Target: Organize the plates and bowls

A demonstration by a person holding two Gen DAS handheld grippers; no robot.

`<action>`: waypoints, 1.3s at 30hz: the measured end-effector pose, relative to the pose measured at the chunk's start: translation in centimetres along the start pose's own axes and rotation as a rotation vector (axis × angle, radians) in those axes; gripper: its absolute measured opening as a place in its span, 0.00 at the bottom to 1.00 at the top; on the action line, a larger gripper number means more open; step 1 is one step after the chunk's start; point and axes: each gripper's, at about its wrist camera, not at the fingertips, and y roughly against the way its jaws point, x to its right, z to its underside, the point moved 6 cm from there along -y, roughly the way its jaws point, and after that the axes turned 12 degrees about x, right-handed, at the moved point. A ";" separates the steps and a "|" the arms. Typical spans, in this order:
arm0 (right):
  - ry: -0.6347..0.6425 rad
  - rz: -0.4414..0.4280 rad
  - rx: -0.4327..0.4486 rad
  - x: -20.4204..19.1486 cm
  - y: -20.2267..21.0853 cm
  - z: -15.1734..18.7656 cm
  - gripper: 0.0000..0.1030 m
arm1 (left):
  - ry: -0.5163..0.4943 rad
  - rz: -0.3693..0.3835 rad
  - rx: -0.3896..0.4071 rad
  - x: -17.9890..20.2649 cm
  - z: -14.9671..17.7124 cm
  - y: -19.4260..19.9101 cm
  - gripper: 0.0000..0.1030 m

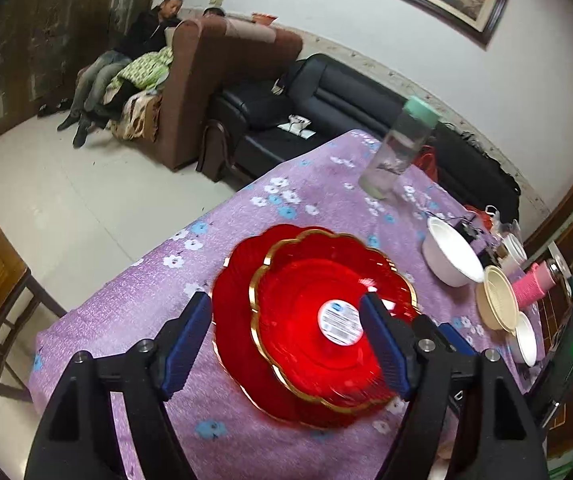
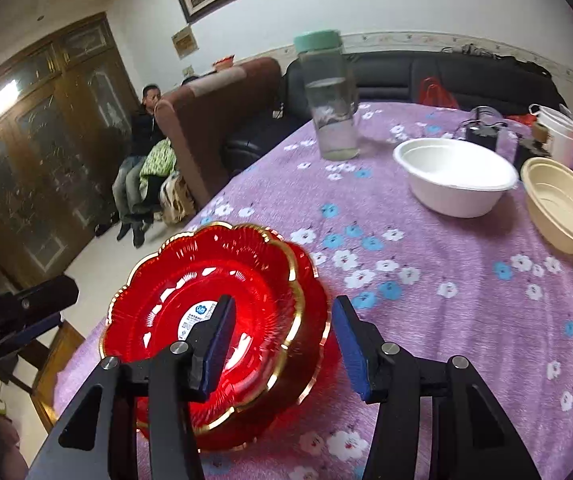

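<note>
Two red plates [image 1: 318, 344] with scalloped, gold-trimmed rims and ribbed, glossy, see-through plastic lie stacked on a purple tablecloth [image 1: 134, 312] printed with white and blue flowers; the upper plate sits off-centre on the lower one, and a round white label [image 1: 336, 322] is stuck at its middle. In the left wrist view the stack fills the centre, and in the right wrist view it lies toward 8 o'clock.

Going rightward in the left wrist view, a clear bottle [image 1: 396, 152] with a mint-green cap stands at 1 o'clock, then a smooth white bowl [image 1: 452, 258] at 2 o'clock, with a cream bowl [image 1: 500, 302] just beside it at 3 o'clock and a small white cup [image 1: 526, 340] touching that bowl's near edge. A pink ribbed cylinder [image 1: 532, 286] lies beyond the cream bowl.

The left gripper [image 1: 286, 340] points down at a slant over the stack, its black arms ending in blue ribbed pads [image 1: 188, 340]. Its jaws stand spread apart, one pad outside the plates' left rim and one over the label, pressing on nothing. The right gripper [image 2: 282, 346] slants down likewise, its jaws parted and released: the left pad hangs over the upper plate and the right pad over the cloth just past the rim. Neither tool grips a plate.
</note>
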 end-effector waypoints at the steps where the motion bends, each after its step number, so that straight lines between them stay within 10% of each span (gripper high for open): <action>1: -0.002 0.009 0.014 0.4 0.8 -0.1 0.54 | -0.012 0.001 0.005 0.4 0.1 0.3 0.77; 8: -0.019 0.123 0.127 4.5 6.7 0.6 0.70 | -0.195 -0.014 0.123 6.0 1.6 3.3 0.79; 20: -0.206 0.253 0.124 12.8 10.4 3.8 0.70 | -0.373 0.080 0.092 13.8 7.0 4.2 0.79; 39: -0.254 0.294 0.154 14.7 12.0 4.3 0.70 | -0.460 0.074 0.105 15.8 8.9 5.2 0.80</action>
